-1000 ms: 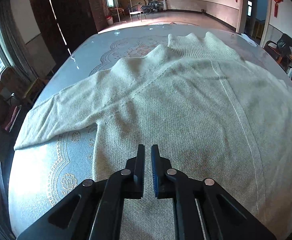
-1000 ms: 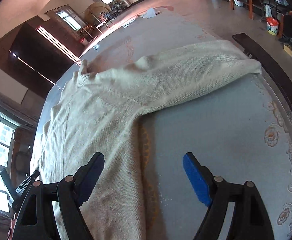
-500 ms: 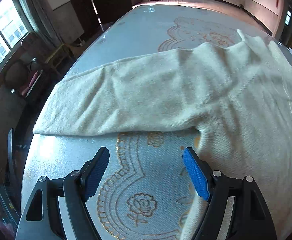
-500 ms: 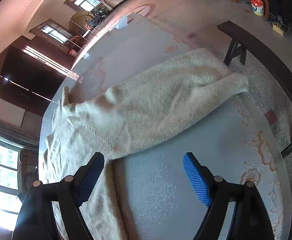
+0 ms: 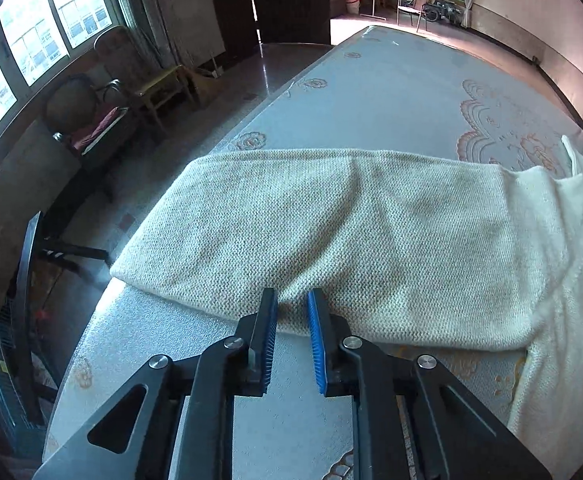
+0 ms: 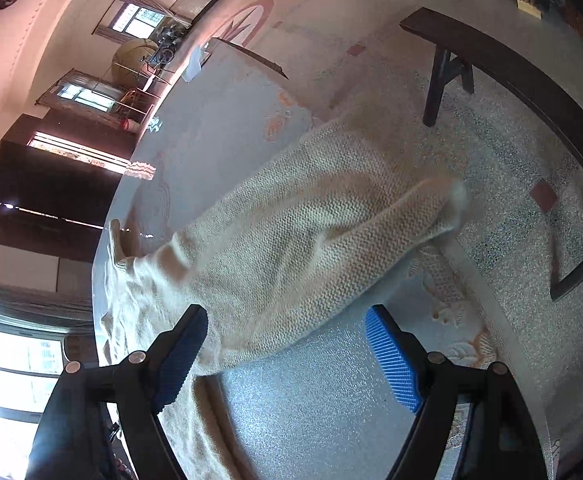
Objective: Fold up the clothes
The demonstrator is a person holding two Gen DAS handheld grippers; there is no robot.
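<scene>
A cream knitted sweater (image 5: 563,320) lies flat on a table with a pale blue floral cover (image 5: 391,92). Its left sleeve (image 5: 351,232) stretches across the left wrist view, the cuff end reaching the table's left edge. My left gripper (image 5: 293,300) sits at that sleeve's near edge, its jaws narrowed onto the fabric. In the right wrist view the other sleeve (image 6: 311,232) runs out to the table's right edge, where its cuff (image 6: 451,200) is blurred. My right gripper (image 6: 287,332) is wide open just above this sleeve's near edge, holding nothing.
Wooden chairs (image 5: 91,116) stand by the windows beyond the table's left edge. A dark wooden bench (image 6: 511,68) stands on the speckled floor past the right edge. A white paper (image 6: 195,64) lies at the table's far end.
My left gripper swung left from the sweater's body to the left sleeve, opened, then closed on the sleeve's near edge. My right gripper stayed open and moved toward the right sleeve.
</scene>
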